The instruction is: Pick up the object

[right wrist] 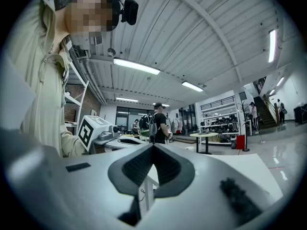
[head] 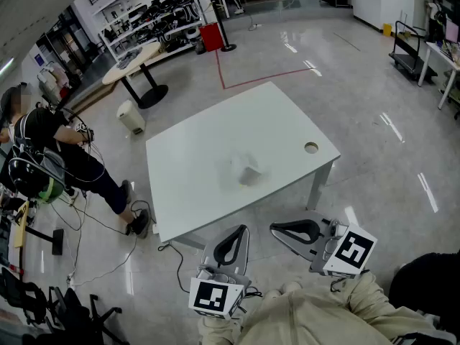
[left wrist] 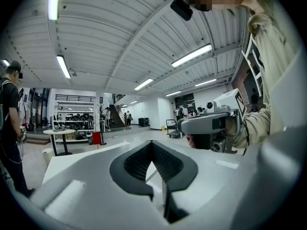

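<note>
Grey two-jaw left gripper (head: 242,230) and right gripper (head: 276,228), both clenched empty, beside white rectangular table (head: 194,157) with pale crumpled object (head: 246,169).

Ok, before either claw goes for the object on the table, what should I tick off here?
1. Object located: ok. A pale object lies mid-table; what it is, cannot tell.
2. Left claw open for a grasp: not ok. Its jaws are together with nothing between them.
3. Right claw open: not ok. Its jaws are together and empty.
4. Claws over the table: not ok. Both are short of its near edge.
5. Way to the object: ok. Only a round hole shows, off toward the right corner.
</note>
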